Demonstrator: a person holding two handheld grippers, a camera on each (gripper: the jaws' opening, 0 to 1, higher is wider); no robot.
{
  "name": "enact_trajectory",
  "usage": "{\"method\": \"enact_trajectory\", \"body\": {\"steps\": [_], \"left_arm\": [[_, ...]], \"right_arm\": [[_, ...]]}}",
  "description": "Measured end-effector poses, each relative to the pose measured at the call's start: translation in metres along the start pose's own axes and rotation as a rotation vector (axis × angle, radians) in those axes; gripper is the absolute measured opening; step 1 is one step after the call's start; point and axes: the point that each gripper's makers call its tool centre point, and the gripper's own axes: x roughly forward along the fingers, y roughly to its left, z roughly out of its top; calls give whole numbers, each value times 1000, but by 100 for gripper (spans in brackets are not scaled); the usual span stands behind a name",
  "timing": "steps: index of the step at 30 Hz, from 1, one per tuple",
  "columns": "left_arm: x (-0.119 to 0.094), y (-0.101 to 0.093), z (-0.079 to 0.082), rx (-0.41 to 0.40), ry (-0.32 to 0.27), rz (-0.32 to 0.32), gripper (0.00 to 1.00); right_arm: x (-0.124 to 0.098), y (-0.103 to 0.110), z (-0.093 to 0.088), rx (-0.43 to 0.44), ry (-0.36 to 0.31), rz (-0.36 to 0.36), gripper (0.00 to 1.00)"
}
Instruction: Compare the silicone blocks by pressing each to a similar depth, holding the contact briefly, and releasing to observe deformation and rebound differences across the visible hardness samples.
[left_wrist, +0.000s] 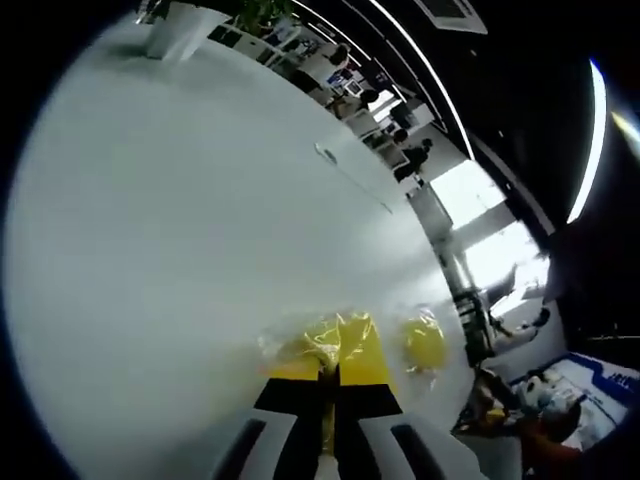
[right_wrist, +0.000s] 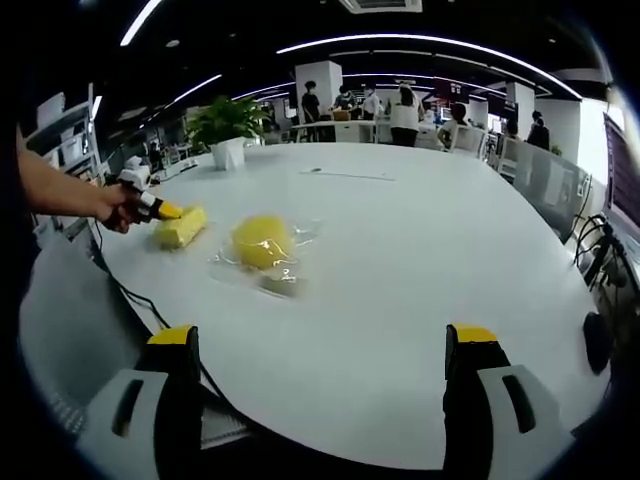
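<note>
My left gripper (left_wrist: 331, 372) has its yellow-tipped jaws shut together, with the tips pushed against a yellow silicone block (left_wrist: 303, 345) in a clear plastic bag on the white table (left_wrist: 200, 250). A second yellow block (left_wrist: 425, 342) lies just beside it. In the right gripper view, a hand holds the left gripper (right_wrist: 158, 208) against the flat yellow block (right_wrist: 182, 229) at the table's left side. The rounder yellow block (right_wrist: 262, 242) sits in its clear wrap nearer the middle. My right gripper (right_wrist: 323, 338) hovers open and wide over the near table edge, holding nothing.
A potted plant (right_wrist: 226, 135) stands at the far left of the table (right_wrist: 420, 250), and a thin pen-like item (right_wrist: 350, 175) lies farther back. A black cable (right_wrist: 130, 292) runs off the left edge. People stand and sit at desks beyond the table.
</note>
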Motion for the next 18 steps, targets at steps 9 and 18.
{"method": "enact_trajectory", "body": {"steps": [9,18], "left_arm": [[-14,-34,24,168,-138,-78,0],[-25,-64,35,276,-184,-136,0]], "right_arm": [[3,7,4,0,-9,11,96],[1,9,8,-5,-14,20,96]]}}
